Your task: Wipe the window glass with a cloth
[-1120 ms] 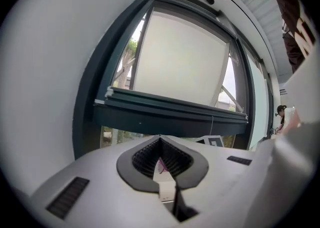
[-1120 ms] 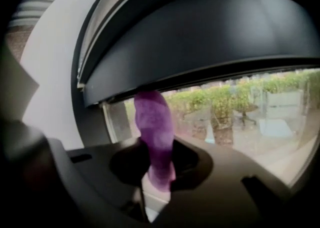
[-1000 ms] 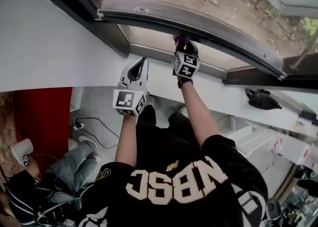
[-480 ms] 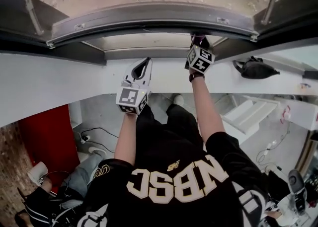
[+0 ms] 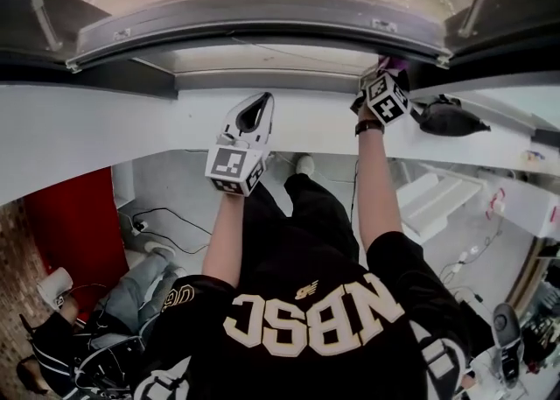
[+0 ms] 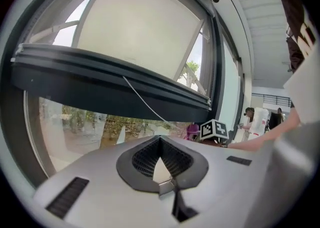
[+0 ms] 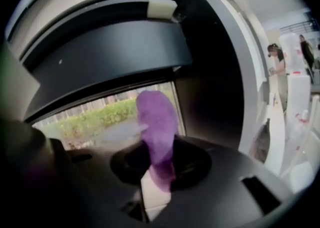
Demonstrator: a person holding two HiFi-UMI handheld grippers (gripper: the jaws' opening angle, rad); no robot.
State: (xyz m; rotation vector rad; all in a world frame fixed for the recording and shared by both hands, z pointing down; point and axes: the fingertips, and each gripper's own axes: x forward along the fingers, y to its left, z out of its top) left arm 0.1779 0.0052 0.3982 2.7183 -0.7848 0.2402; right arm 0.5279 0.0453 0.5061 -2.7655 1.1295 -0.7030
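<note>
Since the right gripper (image 5: 388, 74), pinching the purple cloth (image 7: 157, 117) ahead of its jaws at the window glass (image 7: 90, 119), has swept rightward to the window frame (image 7: 215, 87), this strip appears wiped; the left gripper (image 5: 256, 108) idles, jaws together, empty

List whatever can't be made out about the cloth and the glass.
- Cloth-to-glass contact: the purple cloth is blurred in the right gripper view; the right hand-held gripper mostly hides it in the head view.
- Streaks on the window glass: blurred there, too small elsewhere.
</note>
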